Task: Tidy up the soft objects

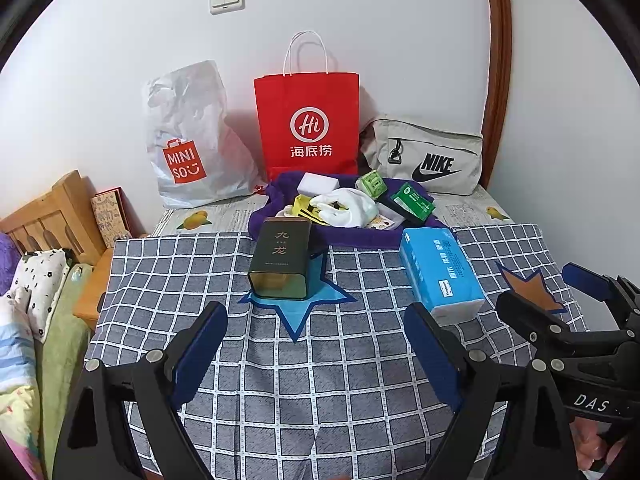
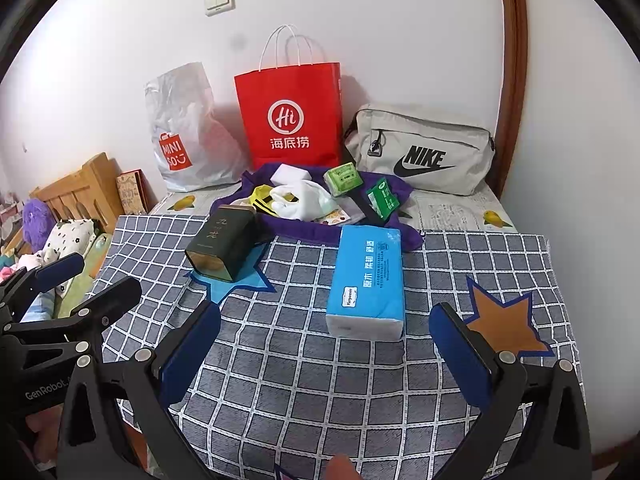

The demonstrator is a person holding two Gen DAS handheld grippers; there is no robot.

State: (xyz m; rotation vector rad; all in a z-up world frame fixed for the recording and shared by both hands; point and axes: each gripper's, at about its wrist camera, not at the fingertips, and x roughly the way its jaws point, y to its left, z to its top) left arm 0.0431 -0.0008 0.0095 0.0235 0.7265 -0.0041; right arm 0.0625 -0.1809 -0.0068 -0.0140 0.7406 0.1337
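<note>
A blue tissue pack [image 1: 440, 276] [image 2: 366, 282] lies on the checked cloth [image 1: 320, 360] [image 2: 304, 360]. A dark green tin [image 1: 280, 260] [image 2: 224, 246] stands on a blue star patch [image 1: 298, 310] [image 2: 224, 286]. Behind them a purple cloth [image 1: 360, 236] [image 2: 304, 232] holds a white sponge [image 1: 318, 184] [image 2: 290, 174], a white soft bundle [image 1: 348, 208] [image 2: 304, 200], and green packets [image 1: 412, 202] [image 2: 382, 196]. My left gripper [image 1: 316, 344] is open and empty, short of the tin. My right gripper [image 2: 326, 344] is open and empty, just short of the tissue pack.
A Miniso plastic bag [image 1: 188, 140] [image 2: 180, 132], a red paper bag [image 1: 308, 124] [image 2: 290, 116] and a grey Nike pouch [image 1: 428, 156] [image 2: 420, 150] stand against the wall. An orange star patch [image 1: 532, 288] [image 2: 508, 324] lies at right. A bed with pillows [image 1: 36, 284] is at left.
</note>
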